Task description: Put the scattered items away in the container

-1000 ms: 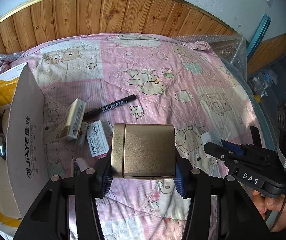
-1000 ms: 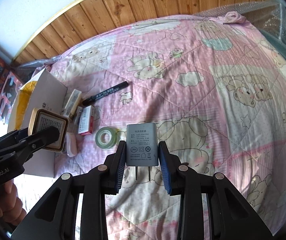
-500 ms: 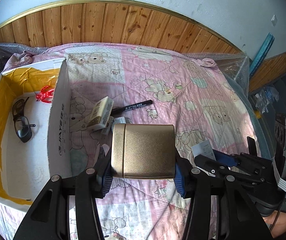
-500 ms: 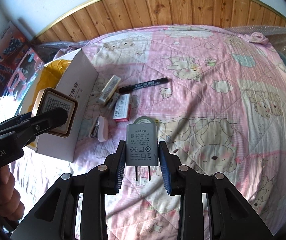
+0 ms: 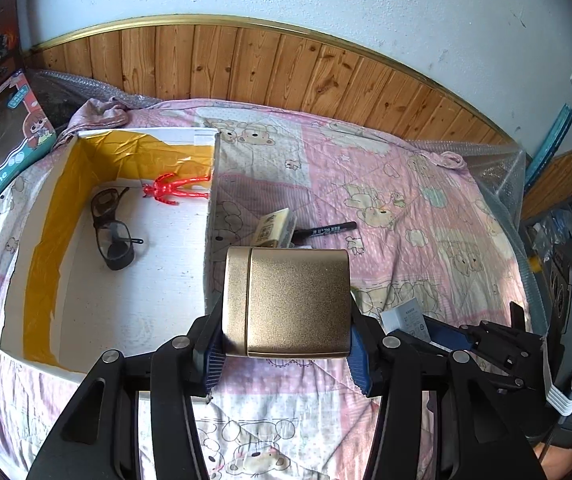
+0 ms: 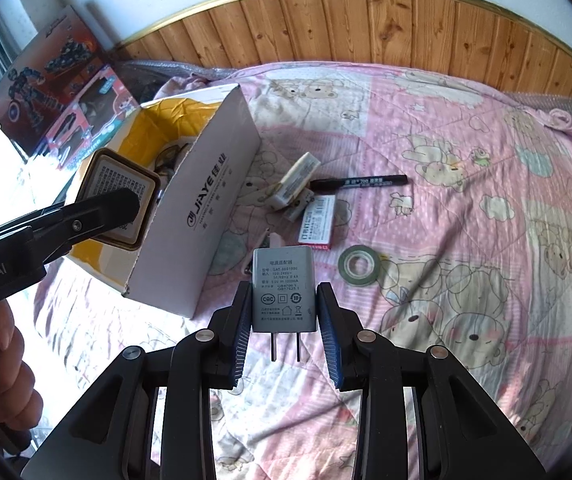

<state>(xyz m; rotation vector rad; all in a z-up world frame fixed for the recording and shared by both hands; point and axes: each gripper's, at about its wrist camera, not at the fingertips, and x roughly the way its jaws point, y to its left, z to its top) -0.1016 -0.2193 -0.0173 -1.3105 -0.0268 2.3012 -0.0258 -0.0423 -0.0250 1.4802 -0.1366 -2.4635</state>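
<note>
The left gripper [image 5: 286, 344] has its jaws clamped on a gold tin [image 5: 288, 302], pinched by its two sides, and over the last second it has swung from above the quilt, where only the outer wall of the cardboard box [image 5: 211, 200] showed, to a spot just beside that wall with the box's white floor now open to its camera. In the right wrist view the tin [image 6: 119, 200] hangs at the box's near rim, label side showing, not yet over the floor as far as can be told. The right gripper [image 6: 286, 344] has its jaws shut on a grey power adapter [image 6: 283, 289], prongs pointing back toward the camera, and it has drawn closer to the box too, which now fills more of its view. Inside the box lie a pair of glasses [image 5: 111, 228] and a red figure [image 5: 173, 190]. Out on the bed's pink quilt [image 6: 466, 160] a black marker [image 6: 360, 181], a small cream box [image 6: 298, 178], a red-edged staple box [image 6: 318, 226] and a roll of green tape [image 6: 360, 265] are left to collect. Judging by this, both grippers are in the carry-to-box step, and the tin looks the nearer to release; it needs to clear the wall before the jaws part.
</note>
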